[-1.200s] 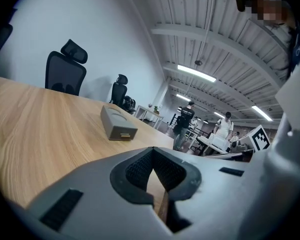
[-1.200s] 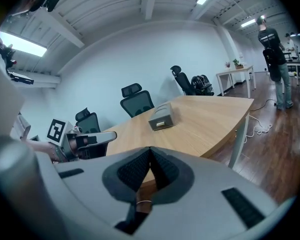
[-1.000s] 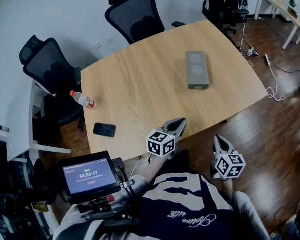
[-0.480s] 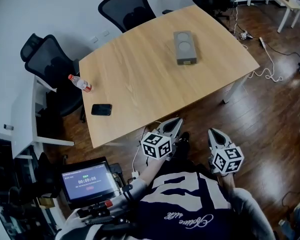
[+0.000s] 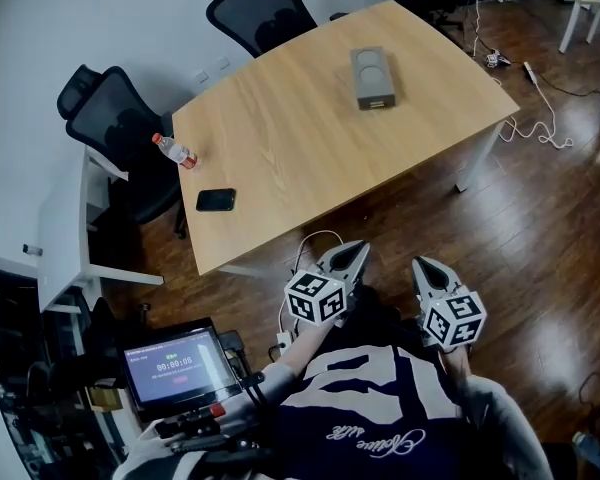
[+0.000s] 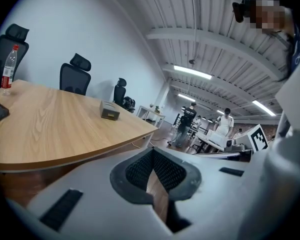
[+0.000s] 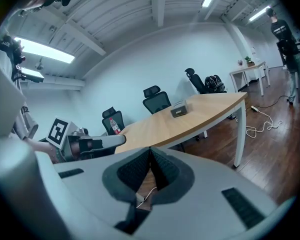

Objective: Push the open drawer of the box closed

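Observation:
The grey box (image 5: 372, 76) lies on the far right part of the wooden table (image 5: 290, 158); its drawer end (image 5: 378, 103) faces the near edge. How far the drawer stands out is too small to tell. The box also shows in the left gripper view (image 6: 110, 111) and, small, in the right gripper view (image 7: 178, 109). My left gripper (image 5: 355, 251) and right gripper (image 5: 420, 265) hang side by side over the floor, well short of the table. Both are shut on nothing, as the left gripper (image 6: 152, 151) and right gripper (image 7: 150, 149) show, tips touching.
A water bottle (image 5: 172, 151) and a black phone (image 5: 215, 200) lie at the table's left end. Black office chairs (image 5: 120, 128) stand along its far and left sides. Cables (image 5: 540, 98) trail on the wood floor at right. A small screen (image 5: 177, 364) sits near my body.
The table has drawn away from me and upward in the head view. The left gripper, earlier over the table's near edge, now hangs over the floor. Both grippers stay shut.

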A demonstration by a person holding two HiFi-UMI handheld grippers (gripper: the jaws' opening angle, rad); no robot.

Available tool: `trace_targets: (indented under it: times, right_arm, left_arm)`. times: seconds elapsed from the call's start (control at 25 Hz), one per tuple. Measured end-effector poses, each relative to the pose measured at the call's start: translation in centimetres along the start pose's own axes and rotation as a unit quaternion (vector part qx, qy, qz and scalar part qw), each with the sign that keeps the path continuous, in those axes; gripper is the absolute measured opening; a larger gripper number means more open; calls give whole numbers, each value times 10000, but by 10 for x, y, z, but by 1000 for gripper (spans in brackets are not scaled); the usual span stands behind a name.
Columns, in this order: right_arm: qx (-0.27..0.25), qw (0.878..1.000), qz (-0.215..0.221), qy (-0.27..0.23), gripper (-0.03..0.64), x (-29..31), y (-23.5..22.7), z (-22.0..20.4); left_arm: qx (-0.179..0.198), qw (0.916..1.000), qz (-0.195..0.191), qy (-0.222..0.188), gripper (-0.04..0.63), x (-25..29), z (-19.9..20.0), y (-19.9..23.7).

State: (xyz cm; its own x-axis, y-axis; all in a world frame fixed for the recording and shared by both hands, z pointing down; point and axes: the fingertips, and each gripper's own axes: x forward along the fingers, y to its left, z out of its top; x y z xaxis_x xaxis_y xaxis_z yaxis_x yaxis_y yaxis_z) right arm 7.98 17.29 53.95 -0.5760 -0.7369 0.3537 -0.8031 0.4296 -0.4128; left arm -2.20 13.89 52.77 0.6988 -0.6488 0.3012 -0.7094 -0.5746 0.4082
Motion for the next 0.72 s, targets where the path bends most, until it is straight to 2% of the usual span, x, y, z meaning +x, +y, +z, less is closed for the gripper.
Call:
trace_targets:
  times: [0.32, 0.72]
  right_arm:
    - [-50, 9996, -116, -238, -2, -8, 3, 9]
    - [-49, 9993, -226, -281, -2, 5, 23, -10]
  left_arm:
    - [55, 9998, -204, -16, 2, -6, 1, -12]
    - [79, 9998, -174, -36, 2, -31, -13, 11]
